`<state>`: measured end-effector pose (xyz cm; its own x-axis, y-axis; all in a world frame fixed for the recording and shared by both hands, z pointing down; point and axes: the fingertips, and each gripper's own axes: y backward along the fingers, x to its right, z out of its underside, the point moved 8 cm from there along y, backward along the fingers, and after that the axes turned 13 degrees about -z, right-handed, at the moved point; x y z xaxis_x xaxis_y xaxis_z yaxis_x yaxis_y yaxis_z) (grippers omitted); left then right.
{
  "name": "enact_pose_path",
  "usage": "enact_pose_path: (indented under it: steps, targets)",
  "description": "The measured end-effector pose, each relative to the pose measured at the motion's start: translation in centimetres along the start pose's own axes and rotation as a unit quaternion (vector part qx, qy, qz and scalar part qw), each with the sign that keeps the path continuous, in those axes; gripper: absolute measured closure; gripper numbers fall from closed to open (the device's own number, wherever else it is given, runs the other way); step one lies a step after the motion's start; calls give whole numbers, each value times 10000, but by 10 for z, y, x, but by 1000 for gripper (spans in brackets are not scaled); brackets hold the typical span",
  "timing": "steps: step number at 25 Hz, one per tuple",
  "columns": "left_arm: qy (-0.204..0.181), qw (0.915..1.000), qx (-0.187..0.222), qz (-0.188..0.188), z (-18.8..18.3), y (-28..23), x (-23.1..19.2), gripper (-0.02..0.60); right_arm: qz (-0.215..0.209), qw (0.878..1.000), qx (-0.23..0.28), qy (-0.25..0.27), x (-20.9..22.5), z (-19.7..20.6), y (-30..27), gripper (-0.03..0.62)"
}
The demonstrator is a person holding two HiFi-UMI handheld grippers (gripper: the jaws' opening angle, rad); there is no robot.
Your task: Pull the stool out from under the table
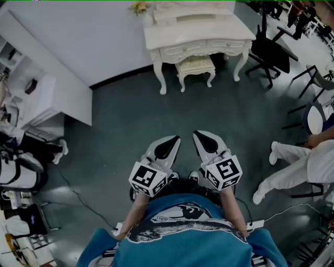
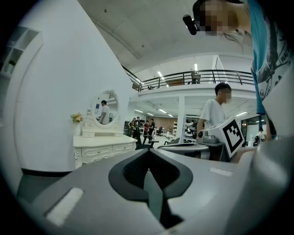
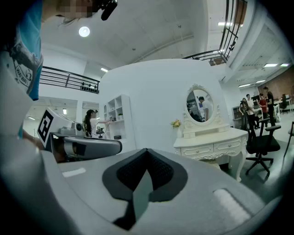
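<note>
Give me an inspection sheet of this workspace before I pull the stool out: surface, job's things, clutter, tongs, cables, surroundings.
Surface: grey floor.
Job's things: stool tucked under the white dressing table, between its front legs, untouched.
Clutter: flowers at the table's left end.
Tongs: left tongs and right tongs both shut, empty, side by side, well short of the stool.
Cables: dark cable on the floor at left; white cable at right.
Surroundings: black office chair right of the table; seated person at right.
</note>
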<state>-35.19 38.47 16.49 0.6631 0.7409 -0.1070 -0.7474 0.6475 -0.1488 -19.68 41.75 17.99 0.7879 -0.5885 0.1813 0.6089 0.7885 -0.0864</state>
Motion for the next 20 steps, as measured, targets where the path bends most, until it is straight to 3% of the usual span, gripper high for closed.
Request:
enact_pose_path:
  steps: [20]
  targets:
    - [94, 9999, -31, 111, 12, -51, 37, 569, 87, 9999, 115, 50, 41, 2, 39, 591]
